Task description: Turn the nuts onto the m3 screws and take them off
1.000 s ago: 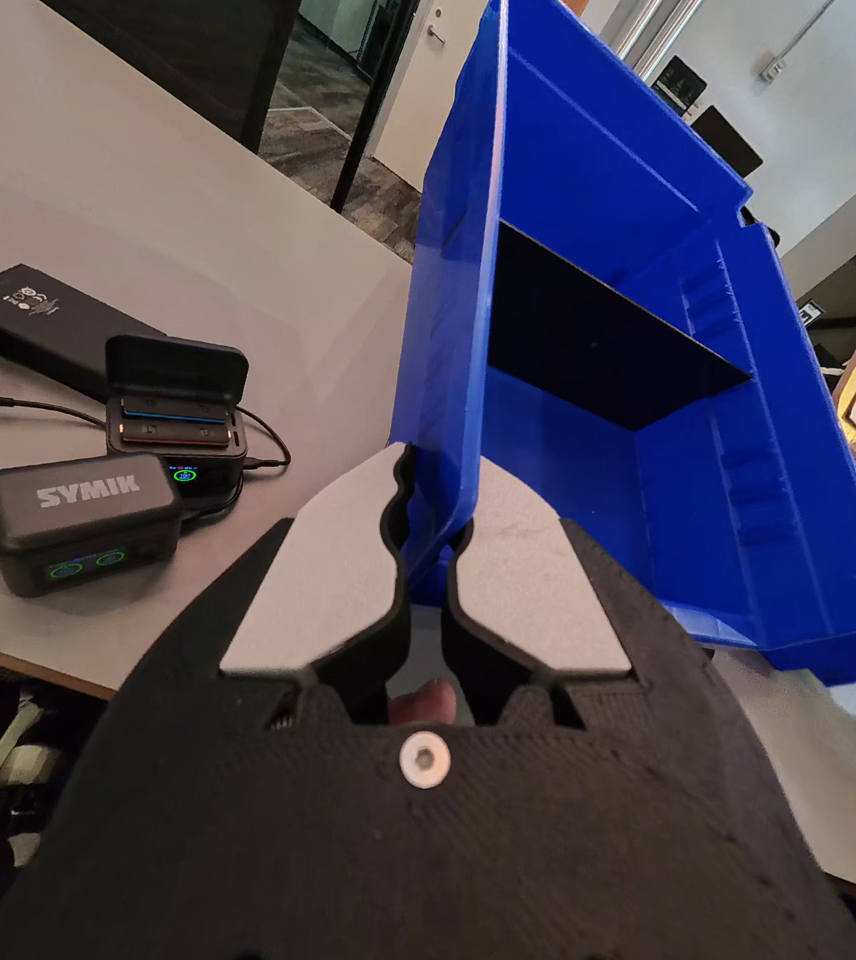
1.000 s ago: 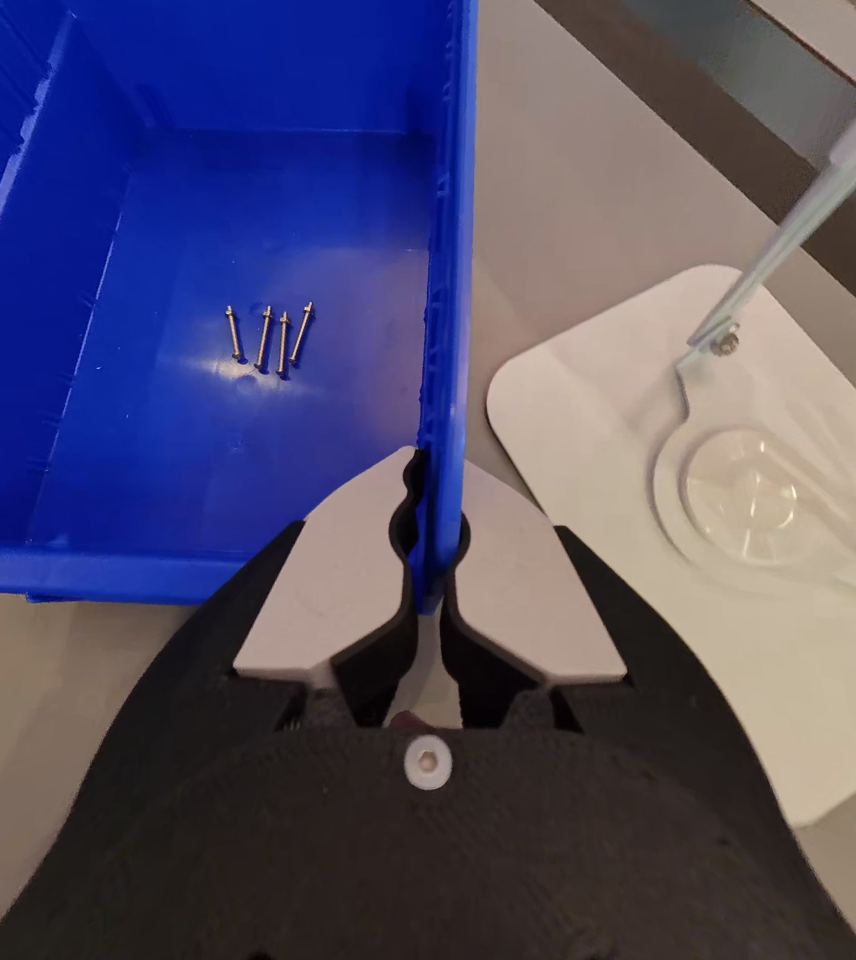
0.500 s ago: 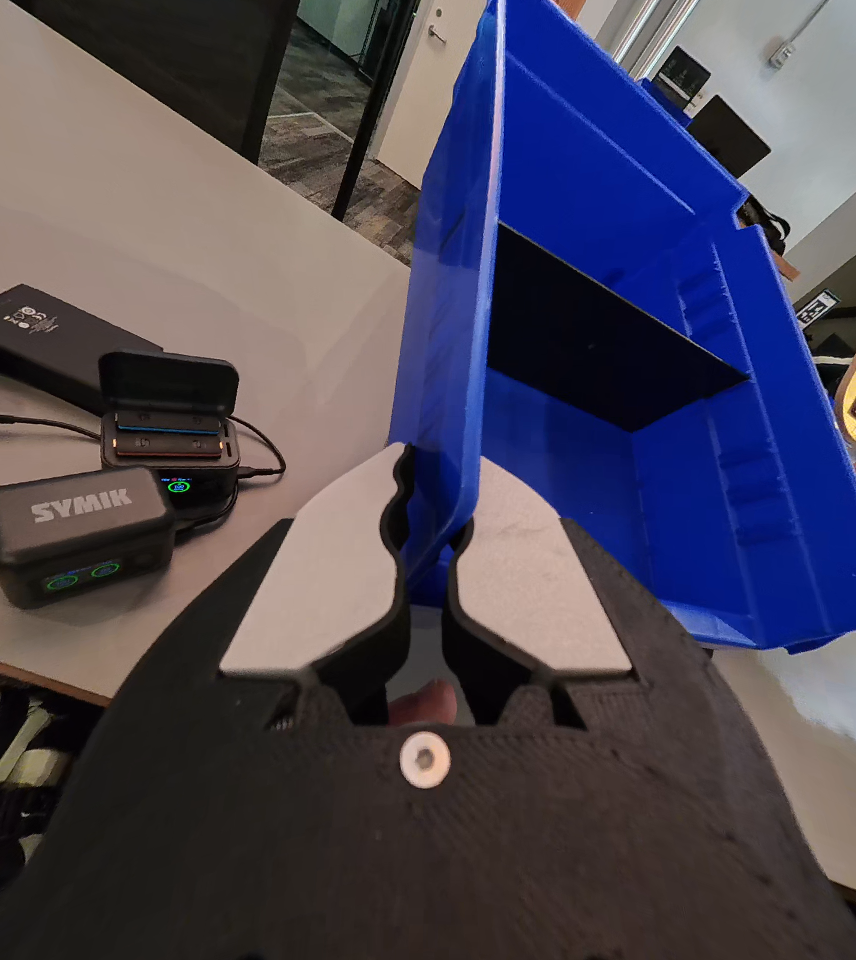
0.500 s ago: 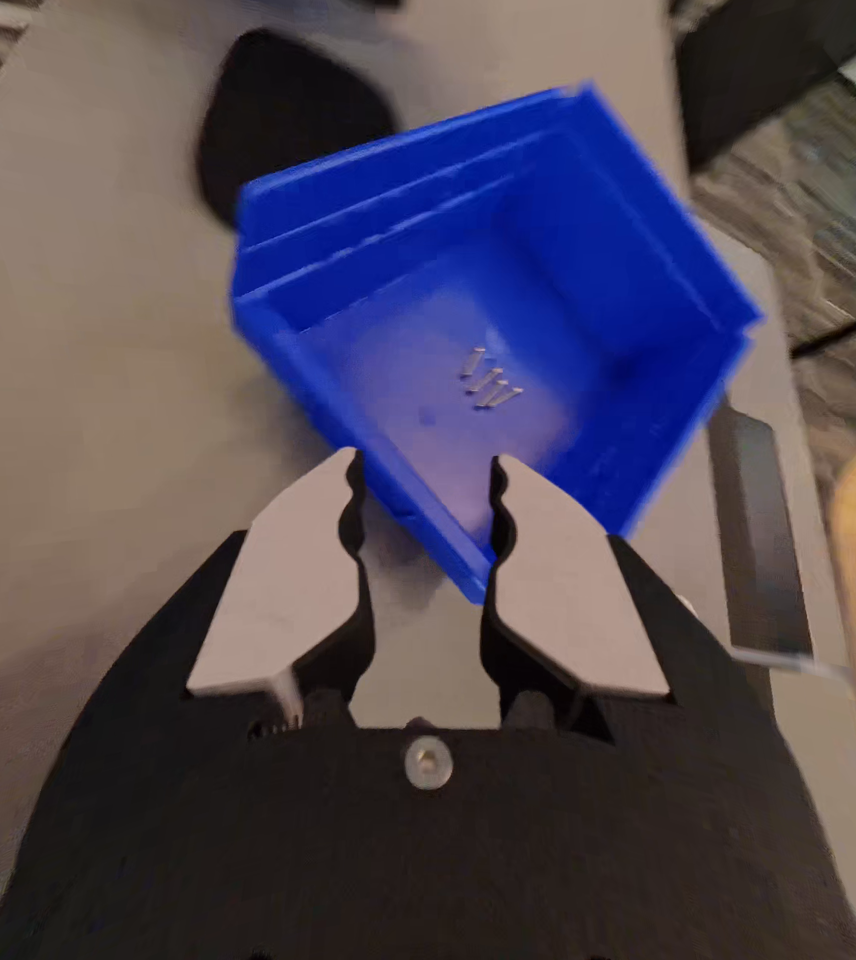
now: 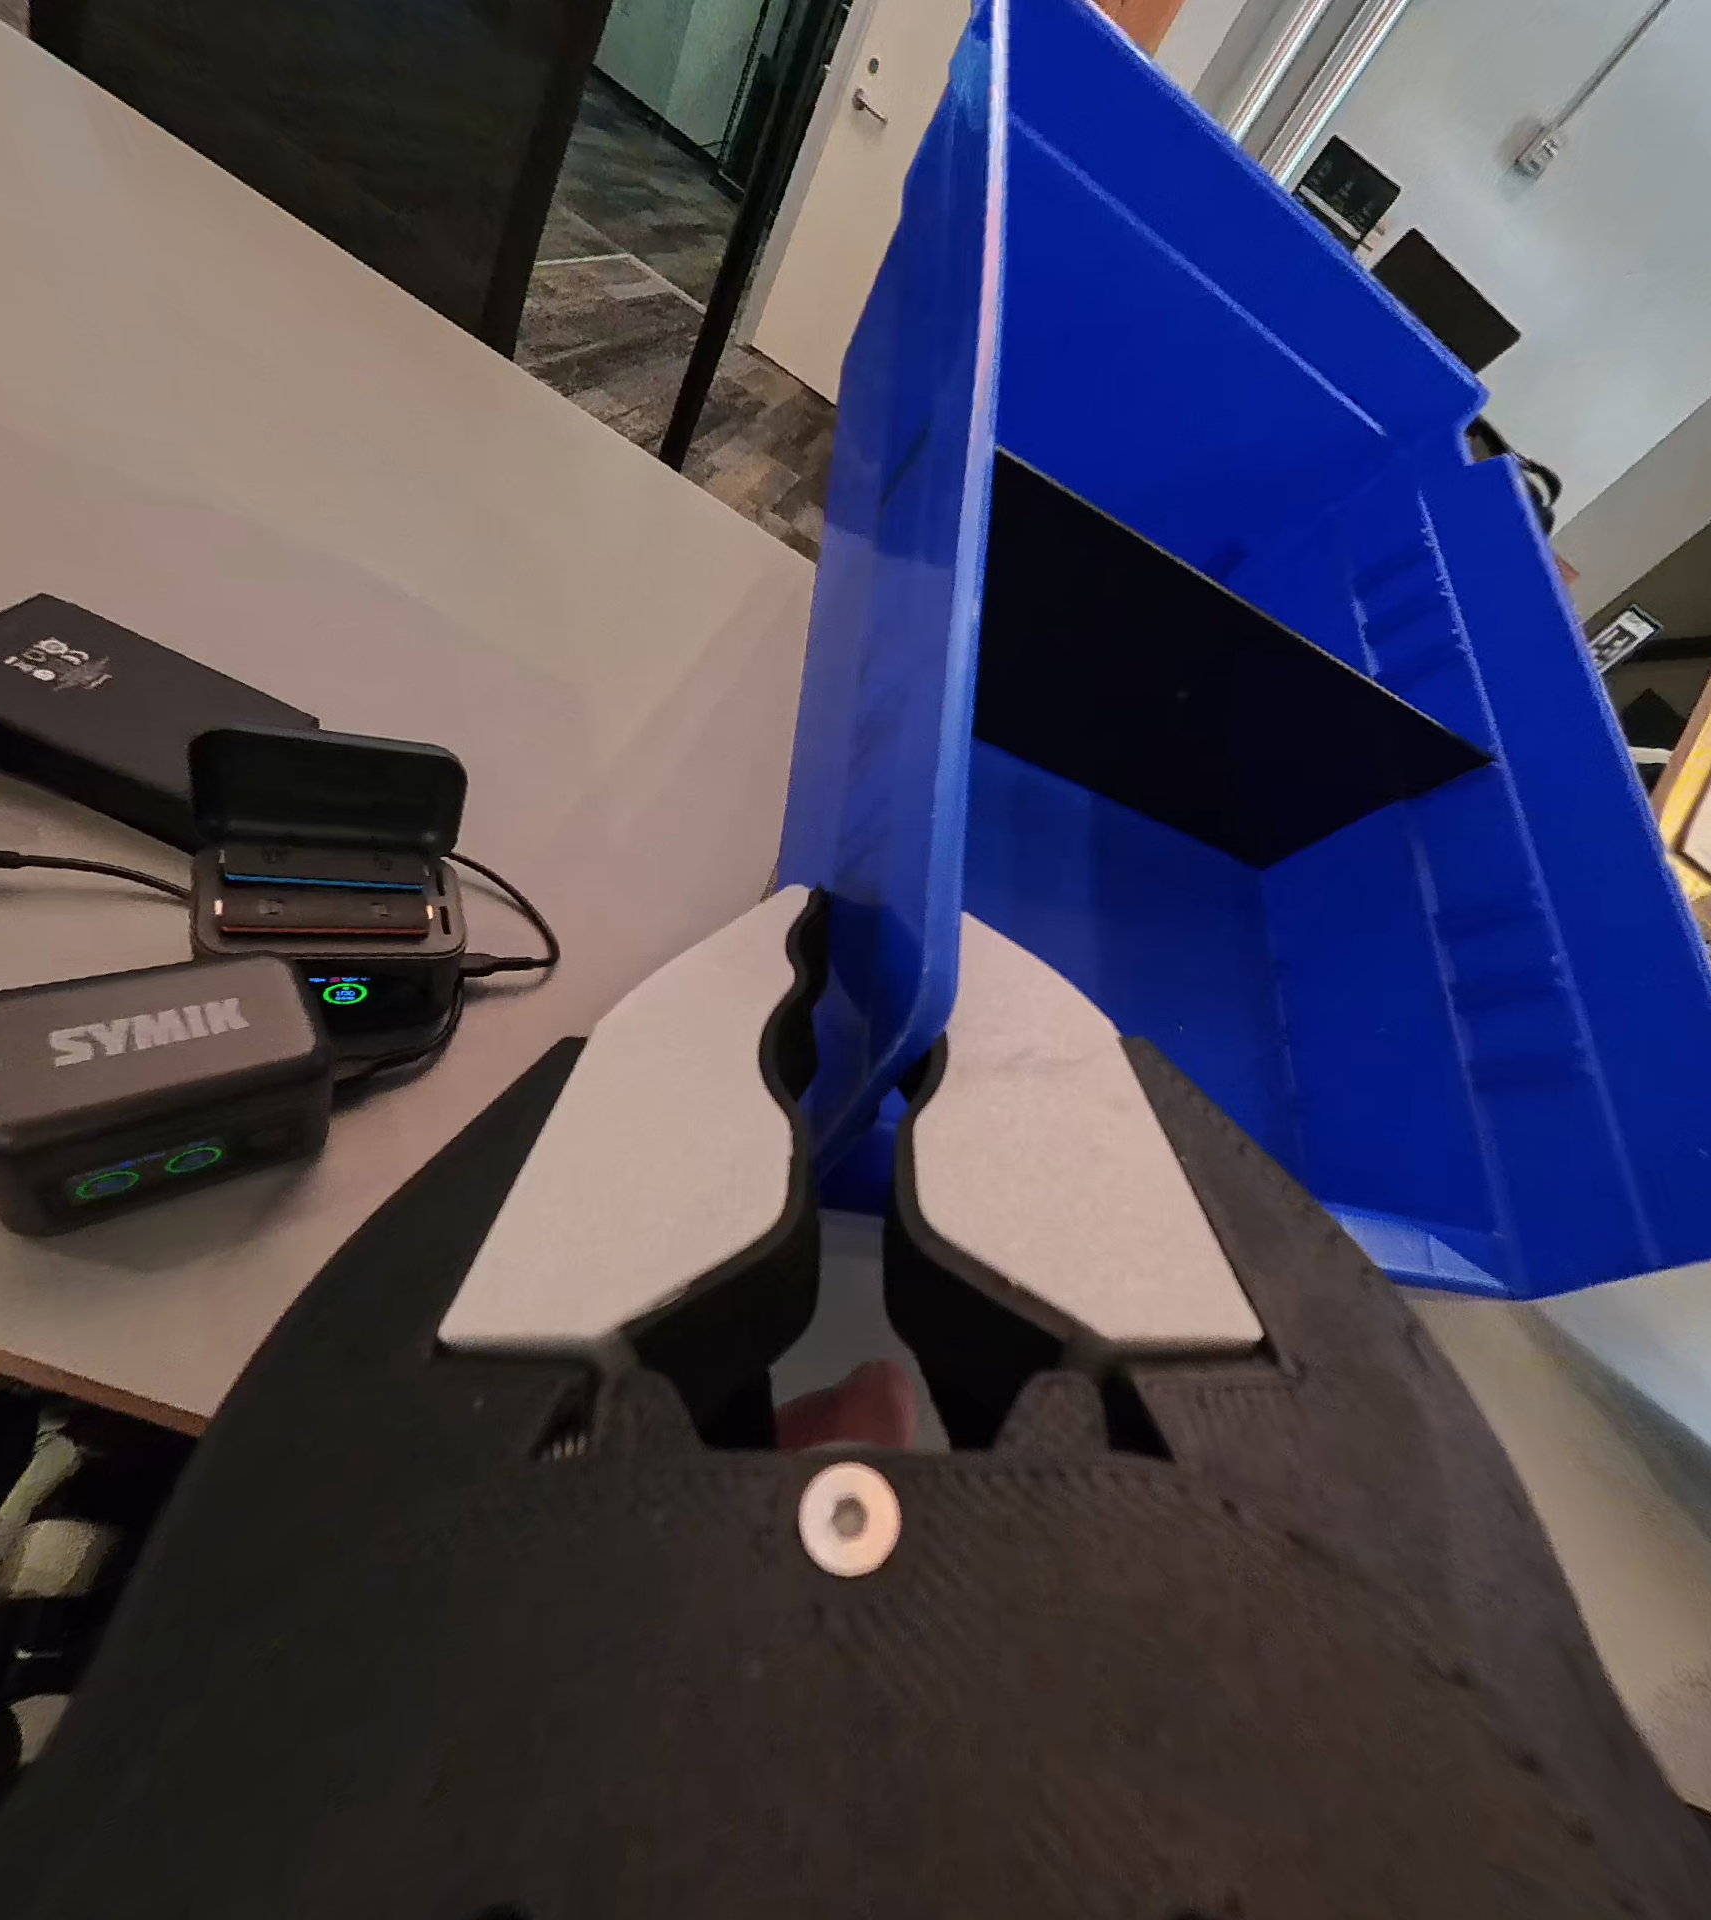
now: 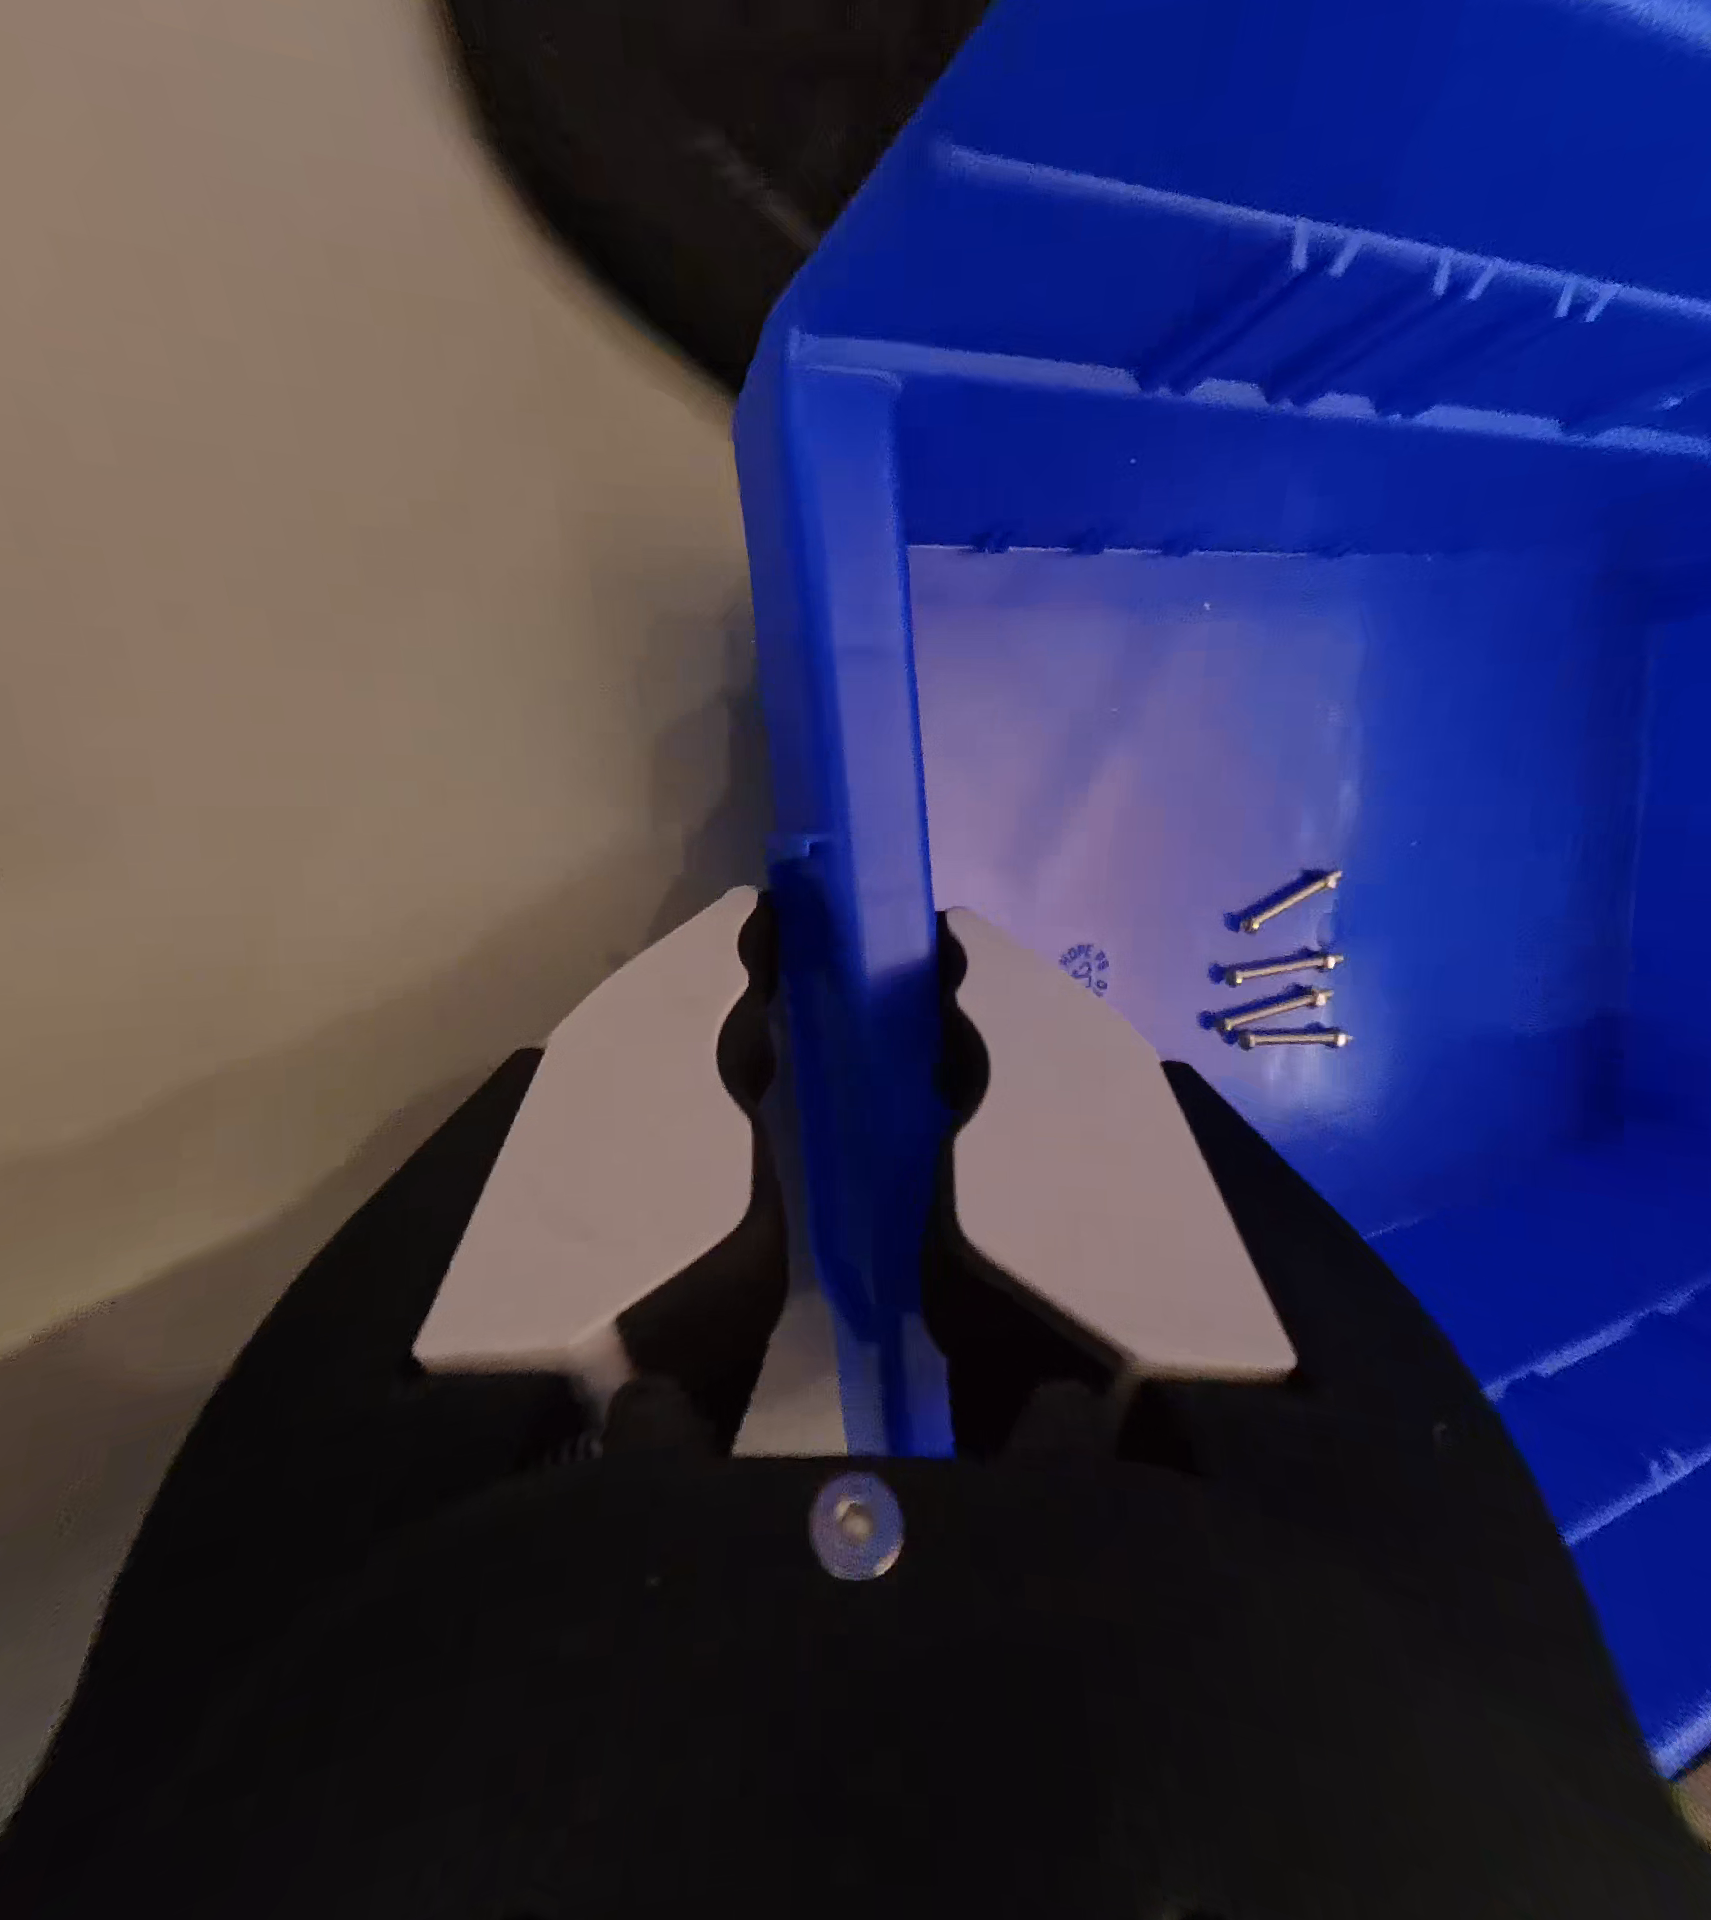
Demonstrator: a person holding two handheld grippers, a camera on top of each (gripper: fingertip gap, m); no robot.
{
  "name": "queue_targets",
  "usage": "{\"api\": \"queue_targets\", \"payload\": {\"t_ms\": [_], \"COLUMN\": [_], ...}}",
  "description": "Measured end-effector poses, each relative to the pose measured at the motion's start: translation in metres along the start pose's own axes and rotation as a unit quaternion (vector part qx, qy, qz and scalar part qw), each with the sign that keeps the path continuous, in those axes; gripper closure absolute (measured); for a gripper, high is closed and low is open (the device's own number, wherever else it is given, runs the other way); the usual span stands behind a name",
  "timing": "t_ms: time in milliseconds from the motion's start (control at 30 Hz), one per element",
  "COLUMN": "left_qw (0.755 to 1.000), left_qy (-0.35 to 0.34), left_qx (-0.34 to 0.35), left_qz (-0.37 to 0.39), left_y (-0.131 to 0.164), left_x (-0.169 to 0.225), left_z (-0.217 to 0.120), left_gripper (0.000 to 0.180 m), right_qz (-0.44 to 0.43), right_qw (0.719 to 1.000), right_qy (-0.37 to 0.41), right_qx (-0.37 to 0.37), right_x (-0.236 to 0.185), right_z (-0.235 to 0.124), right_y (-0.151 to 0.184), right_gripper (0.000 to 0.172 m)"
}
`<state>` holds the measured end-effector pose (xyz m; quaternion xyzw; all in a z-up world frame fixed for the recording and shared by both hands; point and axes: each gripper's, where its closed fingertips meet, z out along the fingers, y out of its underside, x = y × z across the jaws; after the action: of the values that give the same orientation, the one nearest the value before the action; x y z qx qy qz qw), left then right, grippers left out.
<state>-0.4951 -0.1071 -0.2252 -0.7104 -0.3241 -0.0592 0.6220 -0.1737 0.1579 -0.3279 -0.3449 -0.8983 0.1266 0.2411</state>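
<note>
At the blue bin (image 6: 1350, 675) w/ four thin metal pins (image 6: 1282, 961), right gripper (image 6: 851, 914) has re-clamped its wall after letting go; left gripper (image 5: 877, 935) stays clamped on another wall.

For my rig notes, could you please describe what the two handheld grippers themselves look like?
Both the left gripper and the right gripper look alike: a broad, black, textured body, two pale grey fingers with wavy black inner pads, and a silver screw centred below them. No cables or sleeves show.
</note>
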Motion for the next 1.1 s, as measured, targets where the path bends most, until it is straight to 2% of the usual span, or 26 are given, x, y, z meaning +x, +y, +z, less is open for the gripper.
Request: {"api": "queue_targets", "payload": {"t_ms": [133,300,433,533,567,600,700,833,933,1100], "left_qw": [1.0,1.0,1.0,1.0,0.999,0.999,0.998,0.993,0.986,0.956], "left_qy": [-0.014,-0.022,-0.015,-0.007,-0.003,0.003,0.025,0.064,0.115,0.231], "left_qx": [0.002,0.014,0.019,0.025,0.029,0.032,0.031,0.009,-0.021,-0.11], "left_qz": [0.006,0.001,0.006,0.014,0.018,0.023,0.046,0.096,0.118,0.142], "left_y": [-0.002,-0.007,-0.011,-0.017,-0.02,-0.022,-0.027,-0.018,0.007,0.075], "left_x": [-0.008,-0.015,-0.011,0.0,0.006,0.013,0.045,0.106,0.158,0.255], "left_z": [-0.003,-0.007,-0.009,-0.008,-0.009,-0.01,-0.014,-0.016,-0.015,-0.009], "left_gripper": [0.172,0.171,0.171,0.171,0.171,0.171,0.171,0.172,0.172,0.172], "right_qz": [0.087,0.191,0.232,0.241,0.236,0.233,0.274,0.337,0.345,0.345], "right_qw": [0.995,0.976,0.964,0.961,0.96,0.96,0.954,0.905,0.876,0.855], "right_qy": [0.028,0.079,0.096,0.105,0.13,0.141,0.1,0.042,0.035,-0.008], "right_qx": [-0.033,-0.073,-0.087,-0.085,-0.073,-0.06,0.067,0.257,0.335,0.388], "right_x": [0.044,0.1,0.131,0.141,0.145,0.143,0.11,0.044,-0.012,-0.115], "right_z": [0.026,0.059,0.077,0.077,0.069,0.056,-0.004,-0.107,-0.171,-0.242], "right_y": [-0.014,-0.035,-0.046,-0.055,-0.061,-0.067,-0.099,-0.121,-0.11,-0.068], "right_gripper": [0.143,0.143,0.144,0.142,0.116,0.1,0.111,0.124,0.13,0.146]}}
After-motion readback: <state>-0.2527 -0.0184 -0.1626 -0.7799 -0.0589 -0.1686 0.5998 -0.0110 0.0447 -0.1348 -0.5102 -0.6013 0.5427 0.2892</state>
